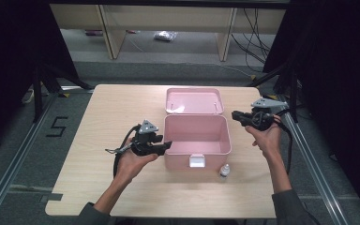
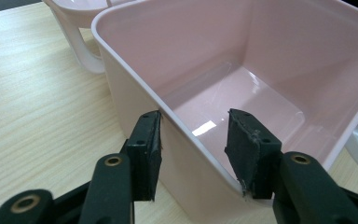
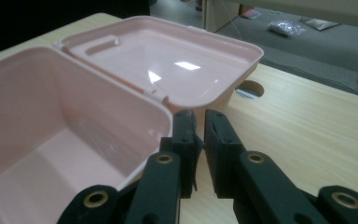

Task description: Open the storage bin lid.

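Pale wooden table [image 1: 98, 122] carried everything: left tool [image 2: 193, 144] gaped wide astride the pink box's [image 1: 196, 133] left wall, gripping nothing; box centred, lid already back; small bottle [image 1: 224, 171] near it, unpacked; right tool [image 3: 199, 140] nearly closed, empty.

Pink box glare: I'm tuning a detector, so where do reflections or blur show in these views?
Left gripper view: a white highlight on the pink box floor, jaws sharp. Right gripper view: bright glints inside the open lid, the background floor soft. High view: even light on the table, dark curtains at both sides.
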{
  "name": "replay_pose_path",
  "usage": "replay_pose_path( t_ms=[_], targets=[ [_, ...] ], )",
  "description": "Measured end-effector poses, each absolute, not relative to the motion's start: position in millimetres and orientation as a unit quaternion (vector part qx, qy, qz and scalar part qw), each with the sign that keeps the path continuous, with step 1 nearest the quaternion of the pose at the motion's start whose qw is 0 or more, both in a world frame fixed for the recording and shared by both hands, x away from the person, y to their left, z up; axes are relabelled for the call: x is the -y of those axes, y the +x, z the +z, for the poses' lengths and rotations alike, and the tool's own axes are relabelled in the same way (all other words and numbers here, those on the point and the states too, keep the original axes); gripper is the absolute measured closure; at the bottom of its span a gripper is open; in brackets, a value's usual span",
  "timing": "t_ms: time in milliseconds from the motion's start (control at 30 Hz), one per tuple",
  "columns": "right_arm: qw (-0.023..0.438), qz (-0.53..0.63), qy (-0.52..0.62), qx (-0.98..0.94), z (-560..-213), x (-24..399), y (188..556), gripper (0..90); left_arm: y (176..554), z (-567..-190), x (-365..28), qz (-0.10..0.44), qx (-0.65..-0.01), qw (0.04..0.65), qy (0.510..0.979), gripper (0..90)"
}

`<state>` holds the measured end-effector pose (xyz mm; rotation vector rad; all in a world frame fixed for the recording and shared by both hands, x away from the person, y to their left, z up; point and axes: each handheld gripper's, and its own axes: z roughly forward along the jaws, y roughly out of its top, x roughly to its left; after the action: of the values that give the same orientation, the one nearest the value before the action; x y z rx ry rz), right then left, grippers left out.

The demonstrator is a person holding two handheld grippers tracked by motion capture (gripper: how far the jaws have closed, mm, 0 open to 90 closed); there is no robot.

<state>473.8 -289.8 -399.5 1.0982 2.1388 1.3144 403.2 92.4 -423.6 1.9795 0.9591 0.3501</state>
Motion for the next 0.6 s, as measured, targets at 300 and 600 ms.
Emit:
replay_pose_path(
  t_ms=[300, 600],
  targets=[
    [0.19, 0.442, 0.383, -0.788, -405.7, 294.8, 446.9, 80.1, 402.2, -424.2, -92.7, 0.143, -0.385, 0.443, 0.797, 54.5],
    [0.185, 0.406, 0.394, -0.804, -413.2, 309.8, 426.5, 75.2, 403.3, -424.7, -93.0, 0.151, -0.38, 0.445, 0.797, 54.4]
  ],
)
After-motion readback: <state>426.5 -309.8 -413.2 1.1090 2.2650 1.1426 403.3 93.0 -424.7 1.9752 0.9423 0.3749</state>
